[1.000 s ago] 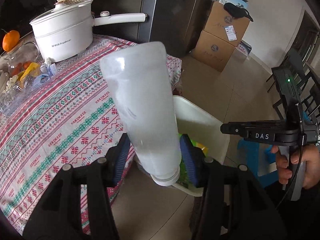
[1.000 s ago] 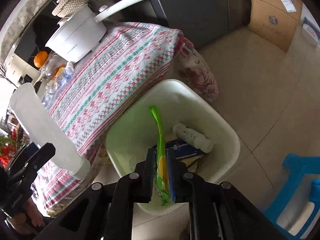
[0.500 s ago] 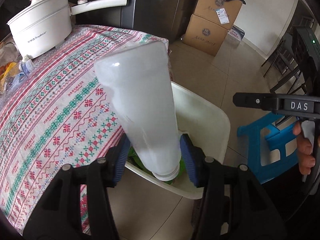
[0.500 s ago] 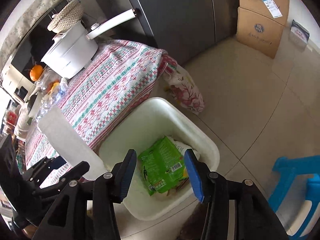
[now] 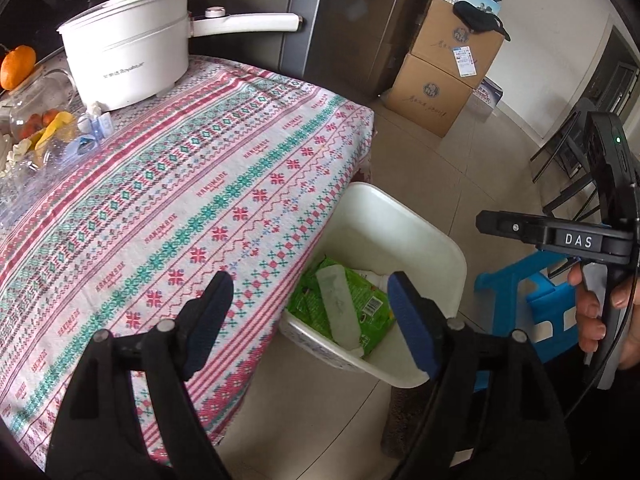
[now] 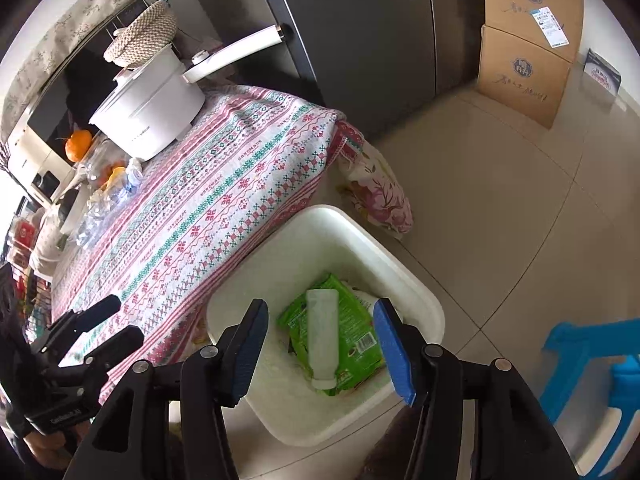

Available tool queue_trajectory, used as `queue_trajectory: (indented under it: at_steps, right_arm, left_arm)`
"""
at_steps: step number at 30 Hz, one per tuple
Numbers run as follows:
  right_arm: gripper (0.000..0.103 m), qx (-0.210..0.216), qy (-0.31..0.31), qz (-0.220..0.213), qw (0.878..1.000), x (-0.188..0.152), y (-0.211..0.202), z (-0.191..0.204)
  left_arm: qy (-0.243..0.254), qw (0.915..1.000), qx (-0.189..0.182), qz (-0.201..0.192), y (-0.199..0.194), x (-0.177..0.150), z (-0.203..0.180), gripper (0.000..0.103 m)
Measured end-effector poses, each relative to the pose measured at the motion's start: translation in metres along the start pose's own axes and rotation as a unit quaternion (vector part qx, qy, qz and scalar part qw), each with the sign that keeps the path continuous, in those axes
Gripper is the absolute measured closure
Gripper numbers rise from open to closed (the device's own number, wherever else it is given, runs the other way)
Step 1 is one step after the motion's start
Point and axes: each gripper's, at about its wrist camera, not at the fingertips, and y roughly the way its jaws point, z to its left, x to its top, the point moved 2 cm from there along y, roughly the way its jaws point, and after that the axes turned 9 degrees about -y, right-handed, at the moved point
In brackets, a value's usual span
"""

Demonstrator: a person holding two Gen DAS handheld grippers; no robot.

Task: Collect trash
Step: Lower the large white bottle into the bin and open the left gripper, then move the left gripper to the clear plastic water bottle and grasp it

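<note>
A white plastic bin (image 5: pixel 440 240) (image 6: pixel 320 224) stands on the floor beside the table. Inside it a frosted white bottle (image 5: pixel 338 306) (image 6: pixel 322 340) lies on a green snack wrapper (image 5: pixel 368 304) (image 6: pixel 356 332). My left gripper (image 5: pixel 312 324) is open and empty, above the table edge and the bin's near side; it also shows at the left of the right wrist view (image 6: pixel 108 324). My right gripper (image 6: pixel 320 344) is open and empty above the bin; its body shows in the left wrist view (image 5: pixel 560 236).
The table has a patterned cloth (image 5: pixel 180 200) with a white pot (image 5: pixel 128 60), glass jars (image 5: pixel 40 120) and an orange (image 5: pixel 18 66). A blue stool (image 5: pixel 532 300) (image 6: pixel 592 380) stands right of the bin. Cardboard boxes (image 5: pixel 448 64) and a dark fridge (image 5: pixel 352 20) are behind.
My left gripper has opened and the white bottle has dropped into the bin, onto the green wrapper. Earlier my right gripper opened and released the green wrapper into the bin.
</note>
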Motion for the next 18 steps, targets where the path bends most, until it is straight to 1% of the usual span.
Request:
queue_trajectory:
  at_steps: [4,6,8,9,13,18]
  right_arm:
    - [0.043,0.006,-0.008,-0.001,1.0,0.005,0.001,0.011]
    - [0.042,0.01,-0.015,-0.002,1.0,0.008,0.0,0.019]
    - [0.039,0.012,-0.024,-0.004,1.0,0.011,0.0,0.03]
    - [0.038,0.012,-0.03,-0.006,0.999,0.013,0.0,0.036]
    - [0.031,0.014,-0.053,-0.012,0.998,0.022,0.001,0.062]
    - [0.027,0.026,-0.077,-0.012,0.997,0.033,0.005,0.097]
  left_arm:
    - [-0.025,0.9993,0.026,-0.011,-0.014,0.002,0.026,0.017]
    - [-0.039,0.9983,0.041,-0.015,-0.022,0.003,0.04,0.013]
    - [-0.053,0.9967,0.058,-0.019,-0.029,0.002,0.053,0.007]
    - [-0.058,0.9959,0.066,-0.02,-0.033,0.002,0.06,0.006]
    - [-0.083,0.9917,0.096,-0.023,-0.046,-0.002,0.089,0.003]
    - [-0.114,0.9861,0.117,-0.029,-0.061,-0.006,0.125,0.003]
